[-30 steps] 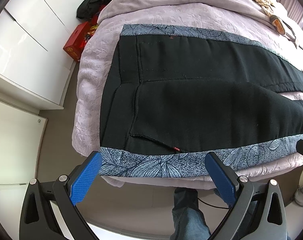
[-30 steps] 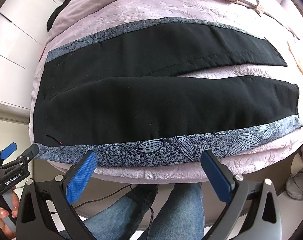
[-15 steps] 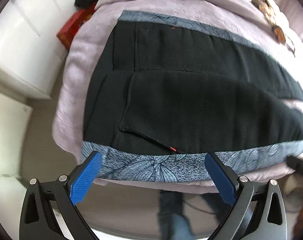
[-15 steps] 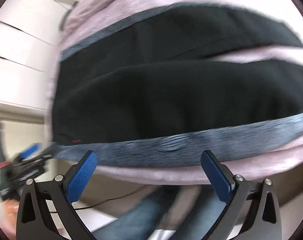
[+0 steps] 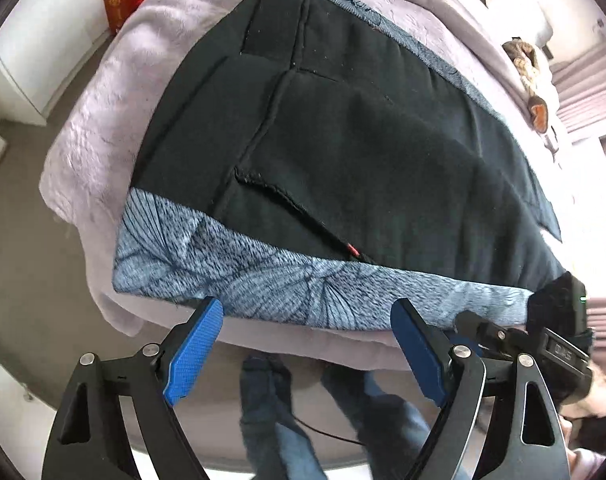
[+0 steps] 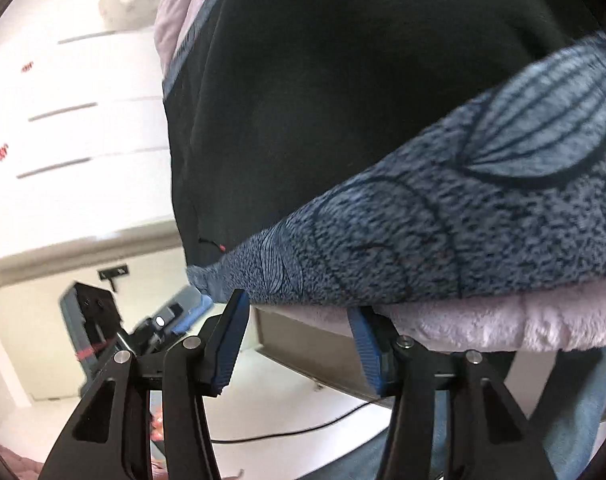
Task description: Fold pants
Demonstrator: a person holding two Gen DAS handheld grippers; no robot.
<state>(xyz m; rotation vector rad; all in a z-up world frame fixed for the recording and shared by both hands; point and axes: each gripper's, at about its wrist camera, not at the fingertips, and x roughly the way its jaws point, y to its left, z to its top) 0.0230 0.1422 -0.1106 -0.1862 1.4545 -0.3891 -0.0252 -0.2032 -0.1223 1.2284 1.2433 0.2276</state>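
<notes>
On the bed (image 5: 87, 120): pants (image 5: 363, 152) spread flat, patterned side stripe along near edge.
Left gripper (image 5: 307, 344): jaws spread wide, just short of stripe near waist.
Right gripper (image 6: 299, 340): jaws apart, tips at stripe's edge.

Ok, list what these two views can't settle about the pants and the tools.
- Pants cuffs: cut off by the right edge in the left wrist view; out of frame in the close right wrist view.
- Right tool: its jaws straddle the patterned trim, but contact is unclear; one fingertip sits behind the blanket.
- Left tool: open below the trim; gap to fabric unclear.
</notes>
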